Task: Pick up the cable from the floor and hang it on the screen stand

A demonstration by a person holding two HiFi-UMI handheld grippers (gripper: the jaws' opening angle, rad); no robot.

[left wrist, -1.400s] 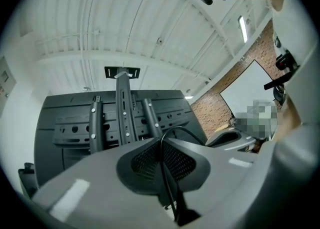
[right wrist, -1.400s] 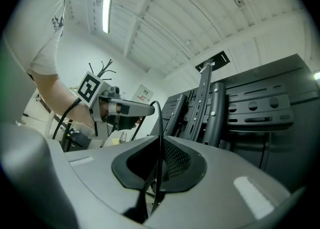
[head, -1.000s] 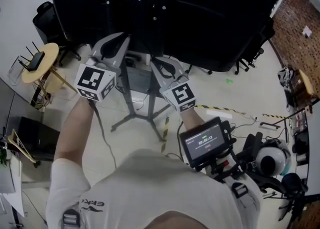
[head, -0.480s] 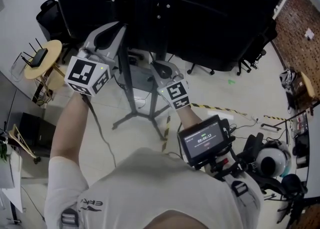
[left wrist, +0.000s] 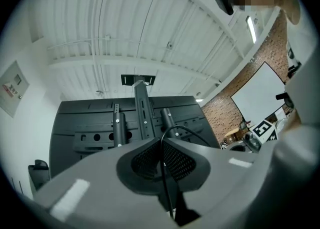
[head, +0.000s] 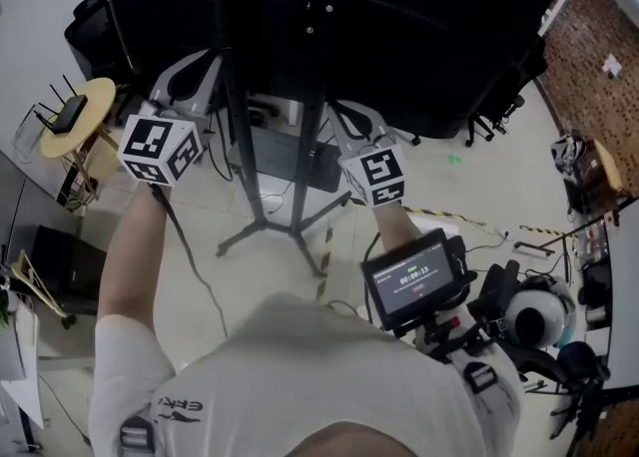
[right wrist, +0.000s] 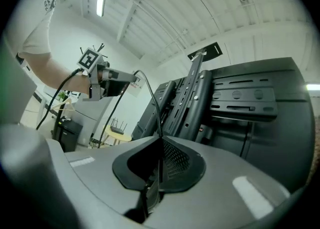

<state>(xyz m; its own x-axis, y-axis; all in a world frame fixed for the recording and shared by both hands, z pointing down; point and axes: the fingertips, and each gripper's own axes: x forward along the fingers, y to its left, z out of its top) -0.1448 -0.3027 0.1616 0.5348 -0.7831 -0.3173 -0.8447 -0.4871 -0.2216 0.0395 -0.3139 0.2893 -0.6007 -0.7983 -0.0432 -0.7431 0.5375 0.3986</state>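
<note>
**Figure: head view with both gripper views, read left to right.**

- **Far left:** a round wooden worktop (head: 97, 109) carries a router (head: 69, 120), well apart from the work.
- **Left claw** (left wrist: 161, 140): it is raised before the rear of the screen, with its jaws narrow and clamped on the thin black cable (left wrist: 163, 168). The cable leaves the tips in a small loop.
- **Cable position:** it is off the floor here and spans the air from one claw to the other (the right gripper view shows it arching across from the left gripper's tips). Holding it at two points probably keeps a short run that can be laid over a bracket or post.
- **Centre:** the screen stand (head: 308, 151) has splayed legs on the floor and uprights bolted to the dark back of the screen (head: 399, 26). The claws are lifted near these uprights, one on either side, presumably so the span can be passed over the hardware. No part of the cable is seen resting on the stand yet.
- **Right claw** (right wrist: 160, 137): its jaws are closing and nearly together, with the cable pinched between the meshed pads.
- **Below the right claw:** a small display (head: 412, 280) sits in front of the person's chest.
- **Surface and room:** the floor (head: 469, 186) is pale and glossy, with a strip of yellow-and-black tape (head: 323, 255). A brick wall (head: 589, 56) stands at far right, and a white ribbed ceiling (left wrist: 125, 33) is overhead.
</note>
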